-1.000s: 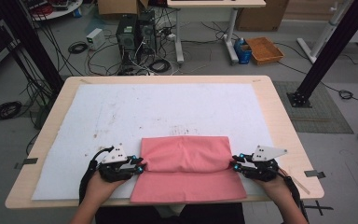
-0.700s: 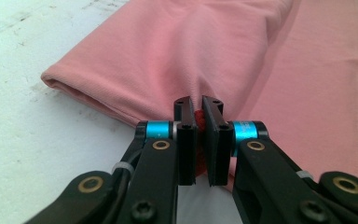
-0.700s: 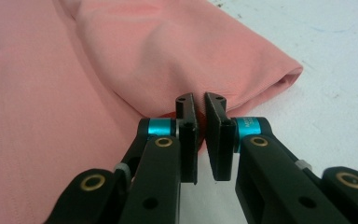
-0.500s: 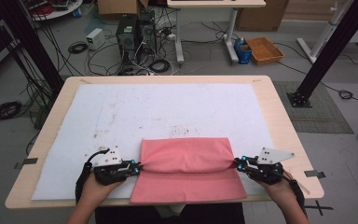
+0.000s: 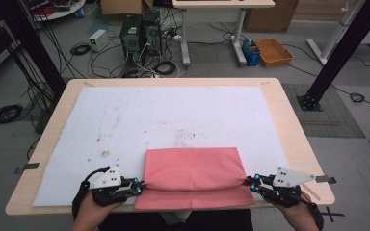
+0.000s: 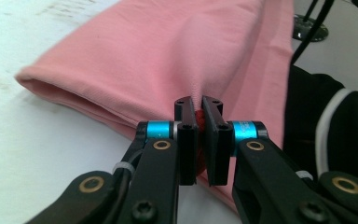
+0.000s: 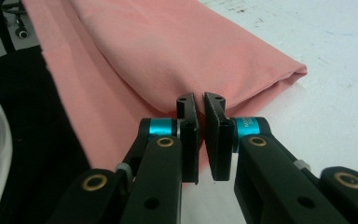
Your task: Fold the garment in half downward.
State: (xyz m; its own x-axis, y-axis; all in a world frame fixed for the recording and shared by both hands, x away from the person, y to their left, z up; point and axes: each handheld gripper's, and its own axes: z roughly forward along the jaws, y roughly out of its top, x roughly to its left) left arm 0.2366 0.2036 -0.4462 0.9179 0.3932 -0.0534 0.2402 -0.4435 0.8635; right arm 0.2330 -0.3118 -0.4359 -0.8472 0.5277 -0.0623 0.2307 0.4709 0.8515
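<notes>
A pink cloth lies folded over itself at the near edge of the white sheet, its lower layer sticking out toward me. My left gripper is shut on the cloth's left side, where the fold bunches. In the left gripper view the jaws of that gripper pinch a ridge of the pink cloth. My right gripper is shut on the cloth's right side. In the right gripper view that gripper clamps the edge of the pink cloth between nearly touching jaws.
The wooden table carries the stained white sheet. On the floor beyond stand computer towers with cables, an orange crate and a black frame post. Dark clothing of the person lies close behind the cloth.
Both grippers have closed on the cloth's sides and shifted toward the near table edge, drawing the folded cloth a little closer to me.
</notes>
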